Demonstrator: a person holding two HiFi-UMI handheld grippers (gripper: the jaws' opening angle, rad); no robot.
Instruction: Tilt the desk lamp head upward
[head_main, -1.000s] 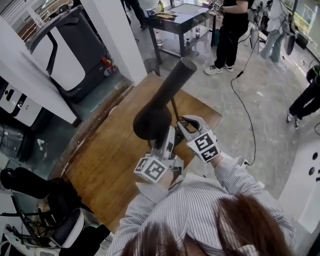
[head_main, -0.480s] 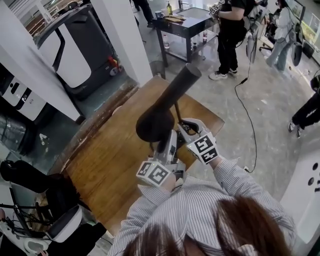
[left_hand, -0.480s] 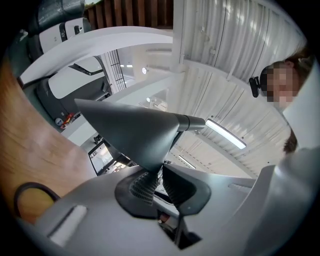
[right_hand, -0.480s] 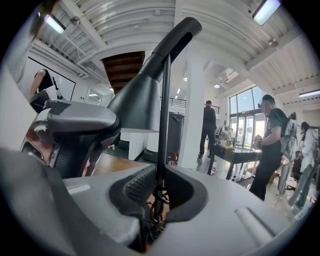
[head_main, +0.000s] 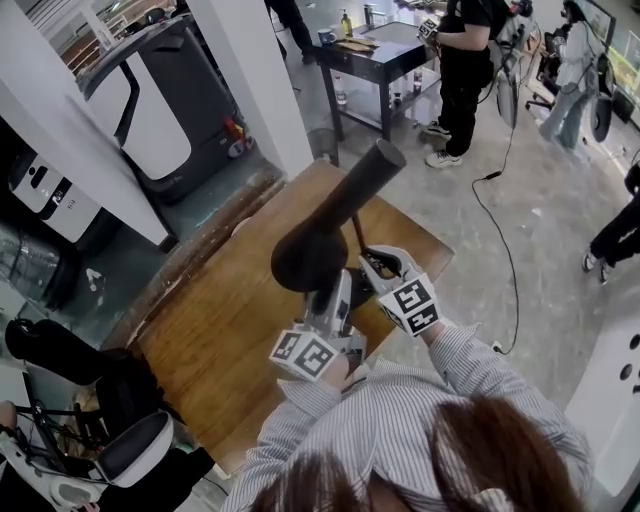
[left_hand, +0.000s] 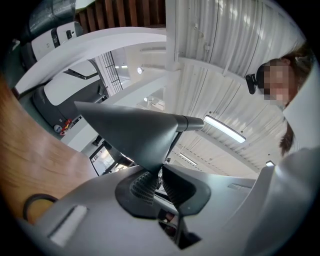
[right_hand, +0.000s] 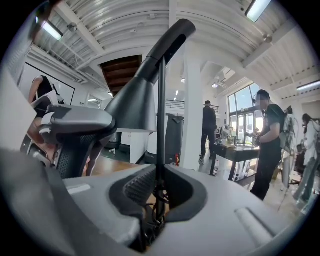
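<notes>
Head view: desk lamp head (head_main: 310, 252) above the wooden worktop (head_main: 210, 320), base hidden beneath it and both grippers. Pinched between the near-shut fingers of the left gripper (left_hand: 157, 175): the head's lower rim. Clamped in the right gripper (right_hand: 159, 187) fingers: the thin stem (right_hand: 160, 115), lower end lost in shadow.

The left gripper (left_hand: 159, 176) pinches the lamp head (left_hand: 132, 131) at its rim. Just beside it, the right gripper (right_hand: 157, 187) clamps the lamp stem (right_hand: 160, 115).

Open wooden tabletop (head_main: 215, 320) spreads across the frame's left and centre; the lamp shade (head_main: 310, 255) and lamp stem (head_main: 355, 228) block the middle, a white pillar (head_main: 250, 70) upper left.
</notes>
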